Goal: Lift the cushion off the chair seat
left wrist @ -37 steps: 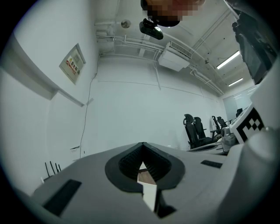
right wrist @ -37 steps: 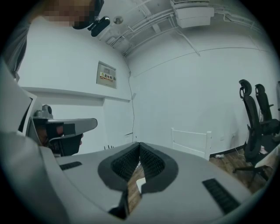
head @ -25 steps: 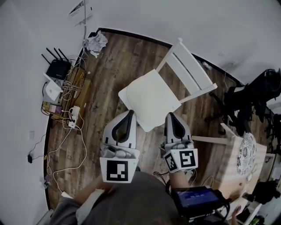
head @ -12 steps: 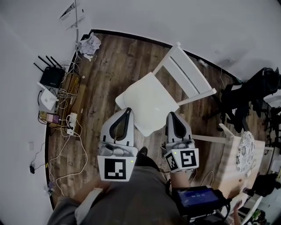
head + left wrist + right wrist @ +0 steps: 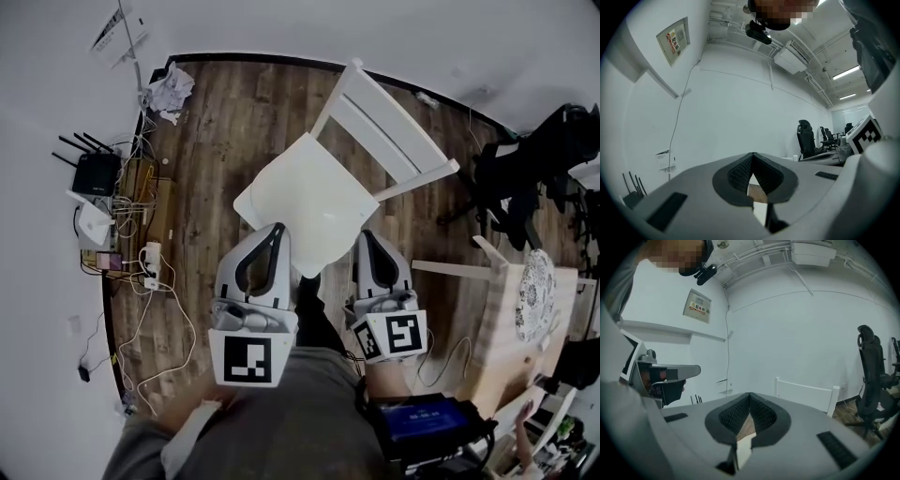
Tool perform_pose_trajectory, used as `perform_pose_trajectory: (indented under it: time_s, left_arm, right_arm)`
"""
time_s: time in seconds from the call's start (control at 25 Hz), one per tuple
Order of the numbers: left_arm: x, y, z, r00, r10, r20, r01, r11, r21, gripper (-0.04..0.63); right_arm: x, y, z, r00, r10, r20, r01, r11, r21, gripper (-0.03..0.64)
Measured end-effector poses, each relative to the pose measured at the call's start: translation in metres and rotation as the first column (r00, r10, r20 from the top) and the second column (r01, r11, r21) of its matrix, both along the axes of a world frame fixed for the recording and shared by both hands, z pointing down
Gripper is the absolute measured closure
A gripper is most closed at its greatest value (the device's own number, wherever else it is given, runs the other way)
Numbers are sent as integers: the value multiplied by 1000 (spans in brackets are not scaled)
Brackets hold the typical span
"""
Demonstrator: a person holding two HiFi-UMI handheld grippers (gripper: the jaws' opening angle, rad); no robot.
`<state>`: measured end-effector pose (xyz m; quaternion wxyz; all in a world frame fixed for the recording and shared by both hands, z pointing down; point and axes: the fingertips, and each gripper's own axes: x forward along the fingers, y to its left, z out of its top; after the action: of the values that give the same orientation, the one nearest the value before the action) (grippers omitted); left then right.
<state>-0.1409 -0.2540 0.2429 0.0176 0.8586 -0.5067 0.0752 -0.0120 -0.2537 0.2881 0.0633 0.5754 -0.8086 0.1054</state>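
Cushion [image 5: 305, 199]: white, lying flat on the seat of the white chair [image 5: 389, 136], straight ahead of both grippers. Its near corner sits between their tips (the cushion's edge is hard to separate from the seat). Left gripper [image 5: 276, 229]: jaws closed tip to tip, nothing between them. Its tip is over the cushion's left near edge; contact not resolvable. Right gripper [image 5: 367, 235]: jaws likewise closed and empty, tip just beside the right near edge. Chair back stands beyond the cushion, away from both tips.

Smooth matt white cushion [image 5: 309, 202], painted wooden chair [image 5: 394, 141], grainy brown wood-plank floor [image 5: 225, 122].
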Motion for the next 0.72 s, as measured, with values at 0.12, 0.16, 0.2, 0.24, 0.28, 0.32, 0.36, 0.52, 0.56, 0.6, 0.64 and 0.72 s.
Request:
perform_pose_trajectory:
  time_s: [0.12, 0.16, 0.2, 0.24, 0.28, 0.32, 0.36, 0.52, 0.56, 0.6, 0.64, 0.72]
  left_arm:
    - [15, -4, 4, 1000, 16, -14, -16, 1000, -10, 589]
    - [21, -6, 6, 1000, 27, -12, -27, 1000, -8, 589]
    - [27, -9, 9, 999, 40, -4, -40, 999, -10, 589]
    - [33, -11, 13, 999, 51, 4, -51, 999, -19, 589]
    - [39, -13, 17, 998, 59, 9, -58, 998, -28, 589]
    - [45, -15, 20, 998, 63, 11, -62, 997, -35, 589]
    - [51, -18, 24, 998, 65, 10, -65, 997, -40, 589]
    - [72, -26, 37, 997, 80, 3, -80, 994, -69, 589]
    - [77, -28, 41, 996, 85, 3, -85, 993, -78, 589]
    - [81, -29, 45, 996, 89, 3, -89, 992, -85, 589]
    - [86, -31, 51, 996, 94, 4, -93, 991, -94, 589]
    - [95, -33, 63, 994, 106, 10, -104, 988, -117, 589]
  right_arm:
    - [4, -6, 9, 1000, -6, 15, 6, 1000, -11, 609]
    - [7, -9, 12, 1000, -4, 22, 4, 1000, -13, 610]
    - [10, -11, 14, 1000, 1, 31, -1, 1000, -14, 611]
    - [14, -13, 16, 999, 9, 42, -8, 1000, -16, 609]
    - [18, -14, 18, 998, 15, 54, -14, 1000, -20, 609]
    - [22, -14, 21, 998, 21, 65, -20, 1000, -24, 609]
    - [26, -14, 24, 997, 26, 74, -24, 999, -30, 611]
    - [46, -17, 44, 993, 61, 101, -54, 996, -68, 609]
    - [50, -18, 49, 992, 68, 105, -61, 995, -75, 609]
    - [55, -20, 54, 991, 74, 107, -66, 995, -80, 610]
    - [60, -22, 59, 991, 80, 110, -71, 994, -85, 609]
    - [70, -26, 67, 988, 99, 119, -88, 992, -95, 611]
